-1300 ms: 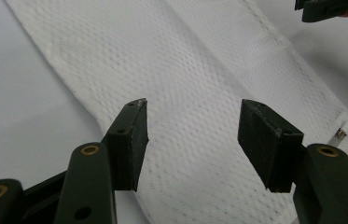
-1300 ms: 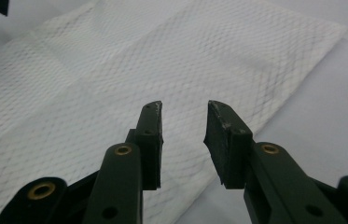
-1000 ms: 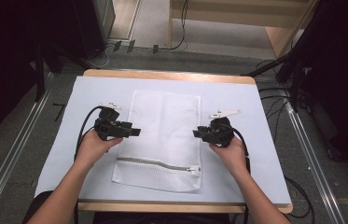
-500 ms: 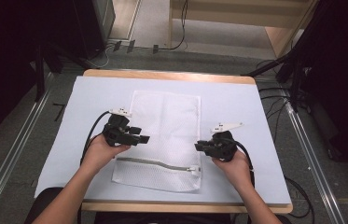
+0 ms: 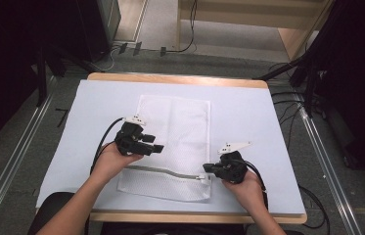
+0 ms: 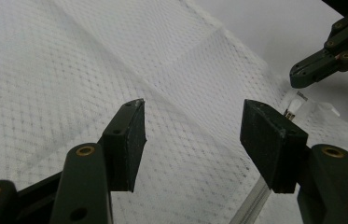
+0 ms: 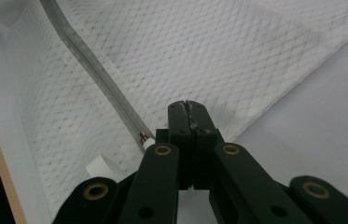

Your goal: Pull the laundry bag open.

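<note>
pale sheet [image 5: 248, 117] over wooden table [image 5: 175, 79]

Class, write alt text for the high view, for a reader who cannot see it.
A white mesh laundry bag lies flat on a pale blue table. The right hand-held gripper, shut, sits at the zipper's end; the left hand-held gripper is over the bag.

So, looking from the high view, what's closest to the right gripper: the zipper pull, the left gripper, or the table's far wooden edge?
1. The zipper pull, right beside the right gripper, at the near right corner of the mesh bag.
2. The left gripper, across the bag on its left side.
3. The table's far wooden edge, beyond the bag at the back.
</note>
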Tool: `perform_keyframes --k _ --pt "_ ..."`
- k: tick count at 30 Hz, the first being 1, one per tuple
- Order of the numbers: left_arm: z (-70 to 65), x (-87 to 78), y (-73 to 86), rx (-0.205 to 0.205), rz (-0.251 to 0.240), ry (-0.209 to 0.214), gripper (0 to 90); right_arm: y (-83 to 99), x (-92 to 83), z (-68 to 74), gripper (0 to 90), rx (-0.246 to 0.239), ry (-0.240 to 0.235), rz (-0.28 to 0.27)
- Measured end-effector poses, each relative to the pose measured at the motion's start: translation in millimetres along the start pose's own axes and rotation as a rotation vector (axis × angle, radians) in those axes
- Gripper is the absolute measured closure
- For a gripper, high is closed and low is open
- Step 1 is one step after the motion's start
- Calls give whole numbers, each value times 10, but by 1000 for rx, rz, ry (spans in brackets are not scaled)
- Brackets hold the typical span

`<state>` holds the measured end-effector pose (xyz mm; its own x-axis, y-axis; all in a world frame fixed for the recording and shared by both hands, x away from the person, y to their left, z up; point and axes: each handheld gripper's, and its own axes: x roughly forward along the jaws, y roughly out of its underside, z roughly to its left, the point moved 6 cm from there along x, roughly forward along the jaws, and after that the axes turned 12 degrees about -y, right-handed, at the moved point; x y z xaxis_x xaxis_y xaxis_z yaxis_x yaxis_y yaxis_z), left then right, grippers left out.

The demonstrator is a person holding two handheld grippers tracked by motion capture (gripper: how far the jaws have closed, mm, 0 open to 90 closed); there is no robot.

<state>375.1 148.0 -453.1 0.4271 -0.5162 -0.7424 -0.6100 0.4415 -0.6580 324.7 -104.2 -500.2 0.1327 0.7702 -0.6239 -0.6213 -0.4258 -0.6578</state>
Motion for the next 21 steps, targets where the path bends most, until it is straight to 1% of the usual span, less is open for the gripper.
perform_keyframes --k 1,2,3,6,7,8,9,12,13,16,21 --pt "-4 16 0 2 4 1 413 12 5 -6 900 -2 2 2" --pt "-10 29 -2 1 6 1 414 25 7 -8 900 4 4 5" --pt "-15 38 -3 8 10 6 415 35 11 -11 900 11 1 6" --pt "-26 58 -13 10 12 8 415 62 17 -16 900 16 -1 13" --pt "-30 75 -23 15 10 12 415 89 29 -15 900 16 -1 24" --pt "-34 83 -25 12 12 15 416 97 32 -10 900 23 -1 27" --pt "-38 98 -25 9 14 20 416 106 37 -9 900 18 -2 30" --pt "-42 120 -21 12 21 19 417 138 67 1 900 22 -3 49" --pt "-44 139 -18 16 36 23 417 142 75 10 900 24 -8 47" --pt "-64 150 -21 14 37 27 420 145 85 29 900 24 -13 49" --pt "-98 142 -29 25 34 34 424 157 76 67 900 23 -20 50"
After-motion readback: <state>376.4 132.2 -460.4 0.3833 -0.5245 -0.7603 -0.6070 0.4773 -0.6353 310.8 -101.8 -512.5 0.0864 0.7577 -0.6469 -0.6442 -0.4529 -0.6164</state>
